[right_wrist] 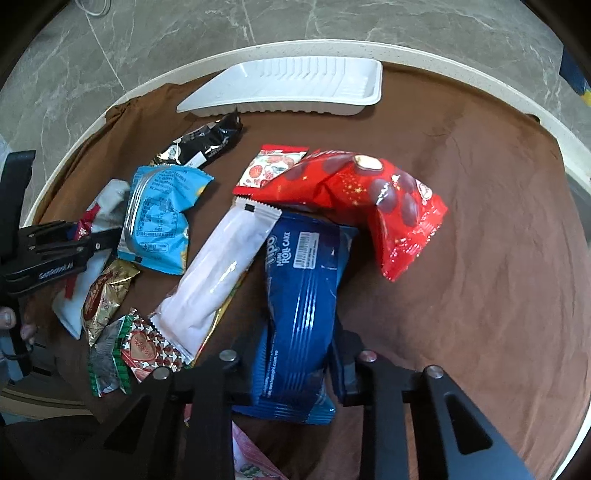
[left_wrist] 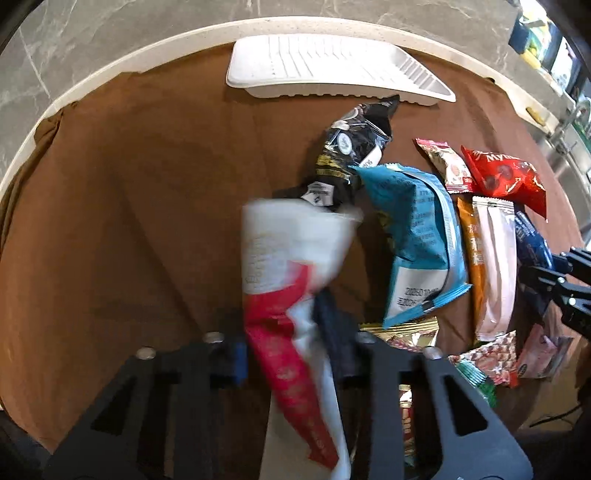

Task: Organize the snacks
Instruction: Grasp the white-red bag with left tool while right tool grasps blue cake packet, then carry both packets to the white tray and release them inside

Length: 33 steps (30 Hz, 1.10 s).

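Though gripped, blue roll-cake pack (right_wrist: 301,295) lengthwise along right tongs (right_wrist: 295,363).

Bright, even light — fisheye-bent edges, some blur.

Black claw (right_wrist: 295,354), silver screws.

Round surface (right_wrist: 480,258) has a brown cloth (left_wrist: 147,184) over it, with a cream rim (right_wrist: 461,59) peeking out past the cloth's far edge. Beyond that rim it's grey marble-look floor tiles (right_wrist: 258,22), brightly lit.
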{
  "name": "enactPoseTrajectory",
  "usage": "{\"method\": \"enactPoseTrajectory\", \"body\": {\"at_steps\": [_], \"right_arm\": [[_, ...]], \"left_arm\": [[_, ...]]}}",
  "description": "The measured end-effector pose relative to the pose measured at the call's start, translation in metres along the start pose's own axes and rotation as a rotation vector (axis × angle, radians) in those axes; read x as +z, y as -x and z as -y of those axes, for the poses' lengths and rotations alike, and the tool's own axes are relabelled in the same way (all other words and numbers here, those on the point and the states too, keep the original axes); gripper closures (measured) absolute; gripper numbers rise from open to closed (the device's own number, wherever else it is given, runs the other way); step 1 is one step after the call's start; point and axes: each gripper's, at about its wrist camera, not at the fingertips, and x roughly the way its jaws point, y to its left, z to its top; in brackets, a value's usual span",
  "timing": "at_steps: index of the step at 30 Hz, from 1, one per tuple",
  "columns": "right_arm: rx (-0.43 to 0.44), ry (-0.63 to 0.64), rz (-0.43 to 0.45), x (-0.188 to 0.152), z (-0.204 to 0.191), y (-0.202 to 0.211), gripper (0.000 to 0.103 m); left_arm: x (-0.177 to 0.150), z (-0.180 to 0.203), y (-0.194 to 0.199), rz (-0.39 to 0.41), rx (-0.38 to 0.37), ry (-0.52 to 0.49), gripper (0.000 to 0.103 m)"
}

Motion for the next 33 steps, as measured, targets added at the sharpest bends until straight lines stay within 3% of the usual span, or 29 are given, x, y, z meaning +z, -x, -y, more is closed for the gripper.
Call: {"method": "enactPoseTrajectory", "body": {"at_steps": [5,14,19,33], "right_arm": [[0.045,-0.033,0.020,0.001,0.004,0.010,0.073],[0.277,-0.164,0.059,0.015,0.016,0.040,0.073],[0.346,-0.197,0.086,0.034,0.018,0.050,0.073],[0.442,-0.231,0.123,0.139,0.036,0.056,0.073]], "left_arm": [[0.006,-0.020,-0.001,-0.021,-0.089,0.067,0.088],[0.012,-0.024,0.026,0.009,-0.163,0.095,0.089],[0.031,-0.024,0.043,0.047,-0.206,0.099,0.089],[0.138,-0.047,0.065,0.142,-0.284,0.054,0.089]]}}
